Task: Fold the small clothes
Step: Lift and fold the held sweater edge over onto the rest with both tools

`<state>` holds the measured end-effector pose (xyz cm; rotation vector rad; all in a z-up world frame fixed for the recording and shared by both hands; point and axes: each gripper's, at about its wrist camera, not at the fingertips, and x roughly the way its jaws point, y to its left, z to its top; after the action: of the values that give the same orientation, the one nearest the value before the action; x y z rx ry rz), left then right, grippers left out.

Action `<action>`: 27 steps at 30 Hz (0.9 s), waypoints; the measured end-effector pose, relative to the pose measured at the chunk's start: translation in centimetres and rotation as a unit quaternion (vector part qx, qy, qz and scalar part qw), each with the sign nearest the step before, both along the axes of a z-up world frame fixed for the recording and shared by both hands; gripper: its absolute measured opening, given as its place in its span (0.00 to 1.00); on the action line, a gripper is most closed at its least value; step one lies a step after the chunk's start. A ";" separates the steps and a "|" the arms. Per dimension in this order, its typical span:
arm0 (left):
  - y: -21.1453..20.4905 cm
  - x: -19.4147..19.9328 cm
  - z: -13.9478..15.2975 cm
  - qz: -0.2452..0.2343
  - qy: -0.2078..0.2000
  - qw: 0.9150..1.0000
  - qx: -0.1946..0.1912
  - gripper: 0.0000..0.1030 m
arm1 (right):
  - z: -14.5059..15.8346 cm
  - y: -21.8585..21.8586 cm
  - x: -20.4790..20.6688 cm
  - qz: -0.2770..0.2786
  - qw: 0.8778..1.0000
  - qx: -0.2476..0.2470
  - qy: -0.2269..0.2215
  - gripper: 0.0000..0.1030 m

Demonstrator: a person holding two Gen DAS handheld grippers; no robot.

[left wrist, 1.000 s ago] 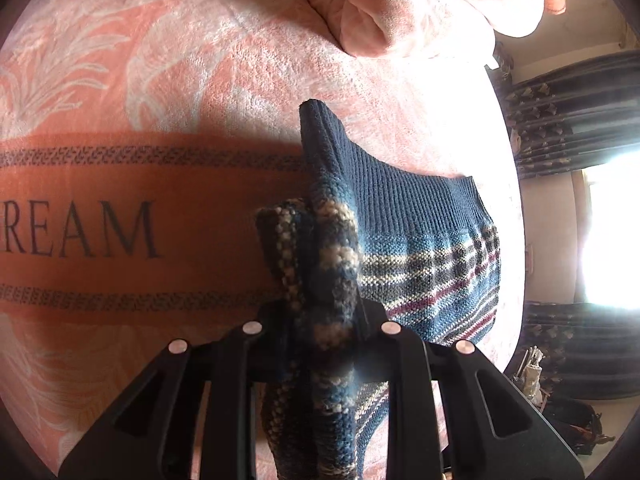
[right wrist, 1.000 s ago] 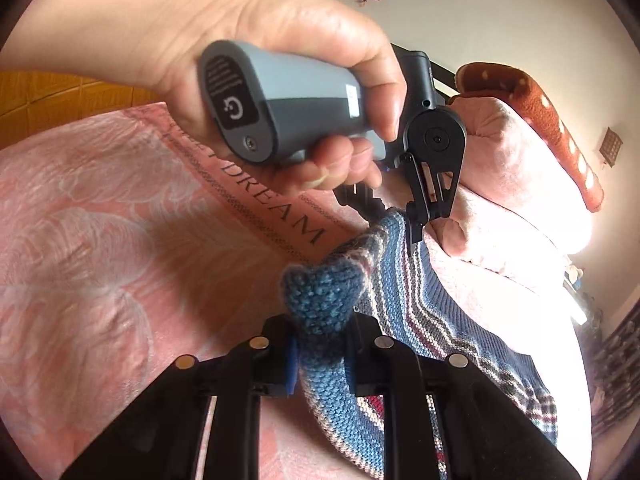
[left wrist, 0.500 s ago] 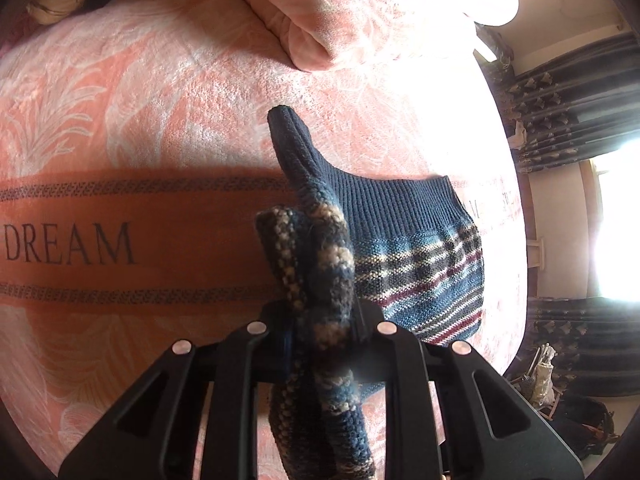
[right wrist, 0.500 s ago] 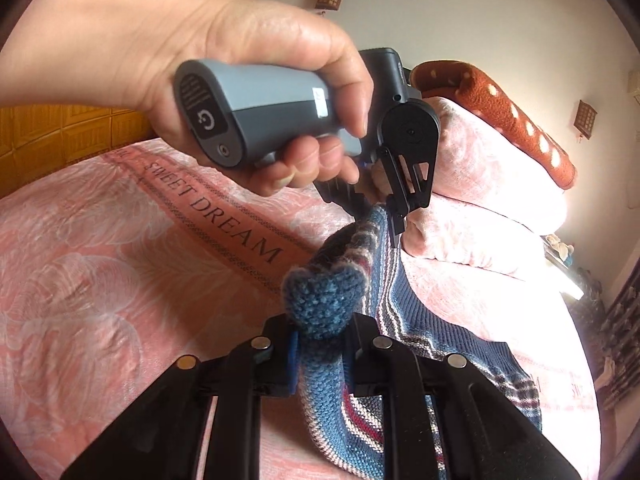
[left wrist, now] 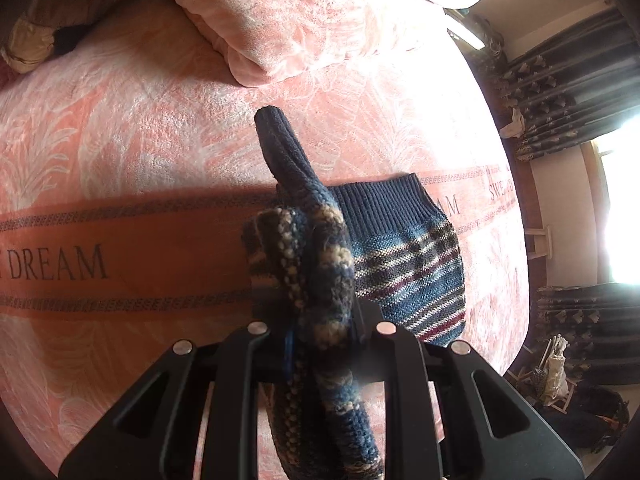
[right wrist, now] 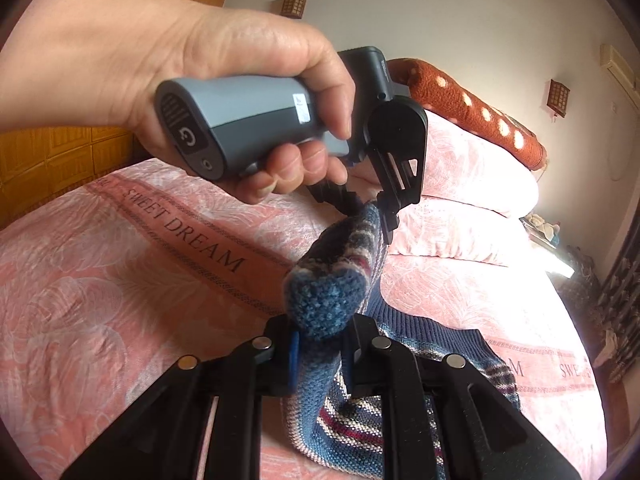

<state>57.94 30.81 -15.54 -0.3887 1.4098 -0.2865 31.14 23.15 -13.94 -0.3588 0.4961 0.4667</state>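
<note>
A small blue knitted sweater (left wrist: 404,256) with cream and maroon stripes hangs partly lifted over a pink bedspread (left wrist: 132,128). My left gripper (left wrist: 320,332) is shut on a bunched striped edge of it, and a dark blue ribbed sleeve sticks up beyond the fingers. The right wrist view shows my right gripper (right wrist: 320,344) shut on another bunched blue corner of the sweater (right wrist: 328,304). Ahead of it, a person's hand (right wrist: 224,72) holds the left gripper (right wrist: 384,208), which pinches the far end of the same raised edge. The rest of the sweater lies on the bed.
Pink folded quilts (left wrist: 320,12) and a rust dotted pillow (right wrist: 472,108) are stacked at the head of the bed. Dark curtains (left wrist: 568,92) and a bright window lie past the bed's right edge. An orange band reading "SWEET DREAM" (right wrist: 188,232) crosses the spread.
Both grippers have kept their hold and lifted the sweater's edge higher. More of the bedspread and the quilts has come into the left wrist view, and the sleeve stands up further.
</note>
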 end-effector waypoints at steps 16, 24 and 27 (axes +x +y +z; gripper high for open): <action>-6.7 1.0 1.2 -0.013 -0.006 1.000 0.008 0.17 | 1.1 -5.5 1.0 -0.037 0.999 0.020 0.006 0.14; -10.8 1.5 0.8 -0.023 -0.008 1.000 0.004 0.17 | 0.9 -9.0 1.4 -0.066 0.997 0.035 0.017 0.14; -12.6 1.7 0.5 -0.029 -0.008 1.000 0.007 0.17 | 0.7 -10.5 1.4 -0.078 0.996 0.039 0.021 0.14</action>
<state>59.64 18.25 -15.08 -0.3338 1.4087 -0.3262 32.56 12.62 -13.27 -0.2340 0.5409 0.3419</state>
